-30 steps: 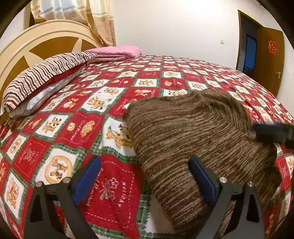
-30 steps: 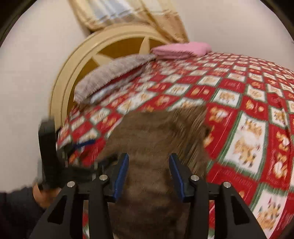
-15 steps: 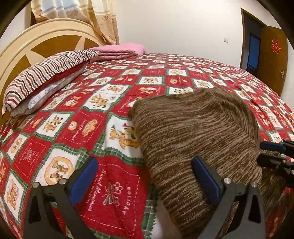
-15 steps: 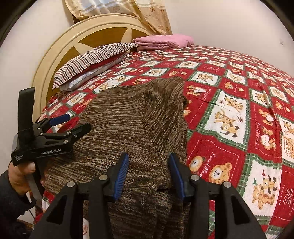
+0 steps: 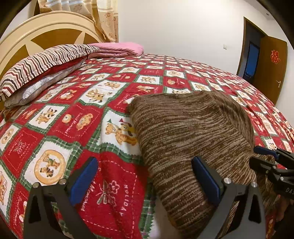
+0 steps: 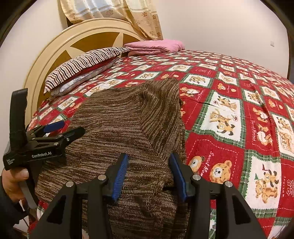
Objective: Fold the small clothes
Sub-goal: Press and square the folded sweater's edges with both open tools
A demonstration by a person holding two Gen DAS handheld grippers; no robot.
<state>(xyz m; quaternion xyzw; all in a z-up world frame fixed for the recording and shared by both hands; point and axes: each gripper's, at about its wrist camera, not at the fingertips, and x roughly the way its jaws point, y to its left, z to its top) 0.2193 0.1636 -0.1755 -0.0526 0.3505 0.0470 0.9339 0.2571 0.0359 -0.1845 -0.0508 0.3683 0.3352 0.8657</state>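
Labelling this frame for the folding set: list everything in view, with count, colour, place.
sweater: 1, brown knit, flat on the near edge of the bed
bedspread: 1, red, white and green bear print, covers the bed
pillow: 1, striped brown and white, by the headboard, on other bedding
blanket: 1, pink, folded, beyond the pillow
headboard: 1, cream and brown, rounded
curtain: 1, beige print, behind the headboard
door: 1, brown, open, far right
left gripper: open, above bedspread and sweater edge
right gripper: open, over the sweater
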